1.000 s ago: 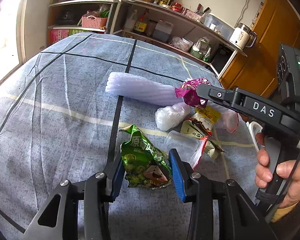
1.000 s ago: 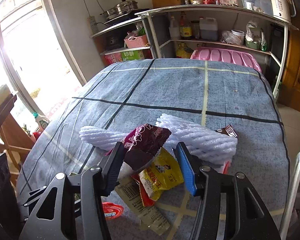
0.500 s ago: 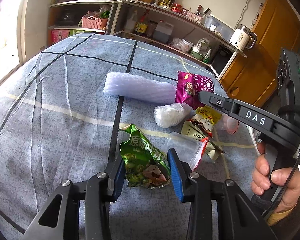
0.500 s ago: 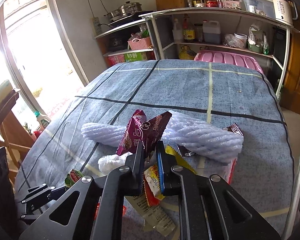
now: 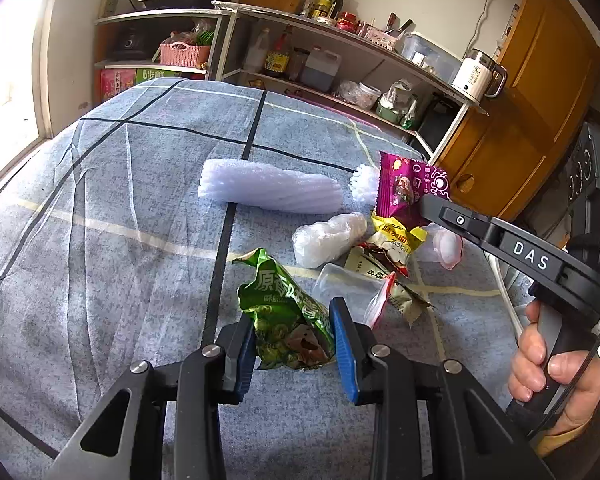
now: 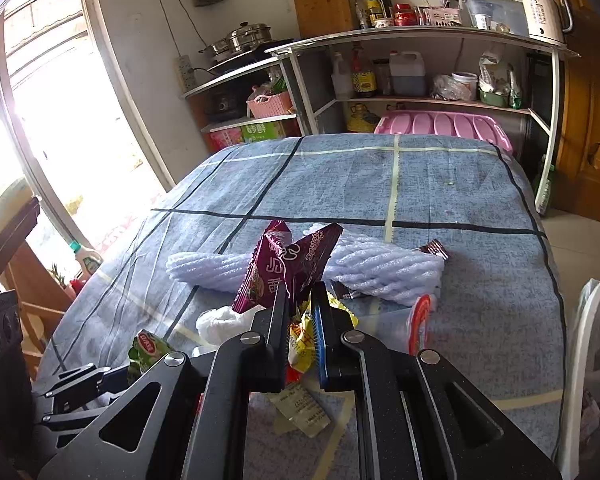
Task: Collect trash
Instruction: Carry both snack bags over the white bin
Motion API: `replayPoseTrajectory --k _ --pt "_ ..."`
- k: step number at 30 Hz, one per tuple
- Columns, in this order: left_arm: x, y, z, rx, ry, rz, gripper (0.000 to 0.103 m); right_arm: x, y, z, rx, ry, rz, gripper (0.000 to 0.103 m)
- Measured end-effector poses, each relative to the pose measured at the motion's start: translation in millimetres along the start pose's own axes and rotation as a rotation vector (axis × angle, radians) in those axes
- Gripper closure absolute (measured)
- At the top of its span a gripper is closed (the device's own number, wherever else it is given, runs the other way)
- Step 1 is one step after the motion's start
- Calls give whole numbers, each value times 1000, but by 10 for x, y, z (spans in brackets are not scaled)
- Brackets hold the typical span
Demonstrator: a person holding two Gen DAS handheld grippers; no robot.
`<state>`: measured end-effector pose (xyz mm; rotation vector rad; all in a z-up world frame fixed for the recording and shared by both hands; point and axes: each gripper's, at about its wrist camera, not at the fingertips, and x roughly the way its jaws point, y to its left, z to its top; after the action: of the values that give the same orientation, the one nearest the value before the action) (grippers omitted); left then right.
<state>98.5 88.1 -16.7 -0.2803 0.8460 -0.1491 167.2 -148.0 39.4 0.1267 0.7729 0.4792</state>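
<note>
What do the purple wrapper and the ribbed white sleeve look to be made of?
Purple wrapper: thin glossy printed plastic film, likely foil-lined; it creases sharply and shines where pinched. Ribbed white sleeve: soft foam netting, probably polyethylene; matte, translucent and ridged.

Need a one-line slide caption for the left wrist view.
Left gripper closing on a green snack bag while the right gripper holds a purple wrapper.

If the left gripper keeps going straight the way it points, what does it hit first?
The green snack bag, already between the closing fingers of the left gripper. Just beyond it probably lies the clear plastic bag, though depth is hard to judge.
</note>
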Motion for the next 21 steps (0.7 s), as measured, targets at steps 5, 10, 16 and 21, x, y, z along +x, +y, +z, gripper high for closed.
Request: replayPoseTrajectory --k 5,10,16,21 --pt "-99 -85 36 20 -16 -3 68 -126 -58 -18 19 -18 4 92" --pt "-211 -239 69 55 -36 -3 68 -289 -140 -58 43 -38 -4 92" --pt "-317 -447 136 100 -59 -13 68 -534 -282 -73 72 -74 -12 92" --pt "-366 -626 191 128 -77 -26 68 -734 -407 -77 94 -105 -34 92"
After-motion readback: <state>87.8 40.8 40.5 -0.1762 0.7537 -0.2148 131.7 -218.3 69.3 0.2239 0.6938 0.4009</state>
